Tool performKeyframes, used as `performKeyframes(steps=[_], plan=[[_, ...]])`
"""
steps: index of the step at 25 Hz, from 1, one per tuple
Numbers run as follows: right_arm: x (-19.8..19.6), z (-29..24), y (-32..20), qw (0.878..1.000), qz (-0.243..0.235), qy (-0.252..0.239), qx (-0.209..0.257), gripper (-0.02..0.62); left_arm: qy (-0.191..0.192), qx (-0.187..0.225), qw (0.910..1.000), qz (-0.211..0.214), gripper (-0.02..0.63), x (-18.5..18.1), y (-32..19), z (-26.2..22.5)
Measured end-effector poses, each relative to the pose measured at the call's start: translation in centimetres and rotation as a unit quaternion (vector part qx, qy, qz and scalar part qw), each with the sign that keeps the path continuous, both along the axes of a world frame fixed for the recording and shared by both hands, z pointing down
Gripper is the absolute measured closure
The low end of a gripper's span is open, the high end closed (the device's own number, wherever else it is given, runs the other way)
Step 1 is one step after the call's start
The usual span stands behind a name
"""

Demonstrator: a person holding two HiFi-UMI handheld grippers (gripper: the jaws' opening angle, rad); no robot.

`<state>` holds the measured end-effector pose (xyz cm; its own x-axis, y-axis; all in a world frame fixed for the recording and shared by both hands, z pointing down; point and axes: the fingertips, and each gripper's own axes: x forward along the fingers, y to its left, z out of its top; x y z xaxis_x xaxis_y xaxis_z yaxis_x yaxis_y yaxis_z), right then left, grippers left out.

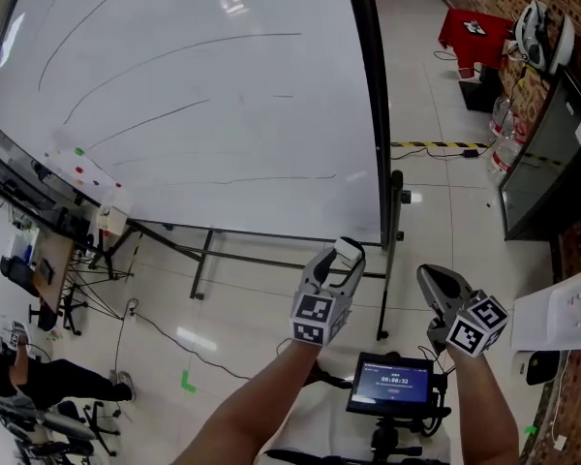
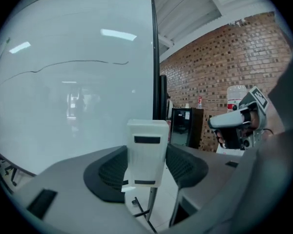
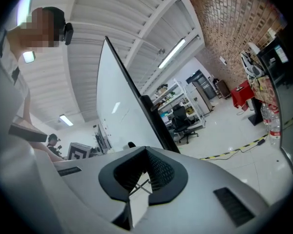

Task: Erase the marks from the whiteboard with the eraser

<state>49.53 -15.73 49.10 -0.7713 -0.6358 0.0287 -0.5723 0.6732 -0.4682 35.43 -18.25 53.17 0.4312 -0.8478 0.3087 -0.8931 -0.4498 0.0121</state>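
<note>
The left tongs (image 1: 345, 253) clamp the eraser (image 2: 146, 152) before the whiteboard (image 1: 194, 114).

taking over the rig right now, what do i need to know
Left claw: shut on the eraser, held clear of the whiteboard, not touching it.
Right claw: shut, empty.
Done: eraser is in hand.
Left: long pen lines cross the board; no wiped patch is evident, so all of them need erasing.
</note>
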Motion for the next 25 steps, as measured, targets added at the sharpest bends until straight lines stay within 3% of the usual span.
performKeyframes(steps=[4,9,16,25], plan=[[-4.2,-2.0,1.5,0.998,-0.055,0.019,0.038,0.578,0.028,0.02,0.9994,0.009,0.327,-3.2,2.8,-2.4],[-10.9,-4.3,3.6,0.99,-0.103,0.052,0.082,0.578,0.054,0.031,0.9981,-0.003,0.327,-9.9,5.9,-4.5],[-20.4,-5.6,6.5,0.983,-0.147,0.054,0.092,0.578,0.078,0.019,0.9957,-0.045,0.327,-20.3,10.8,-4.8],[-32.6,-6.2,10.7,0.972,-0.2,0.071,0.102,0.578,0.1,0.036,0.9904,-0.089,0.327,-31.9,16.2,-5.9]])
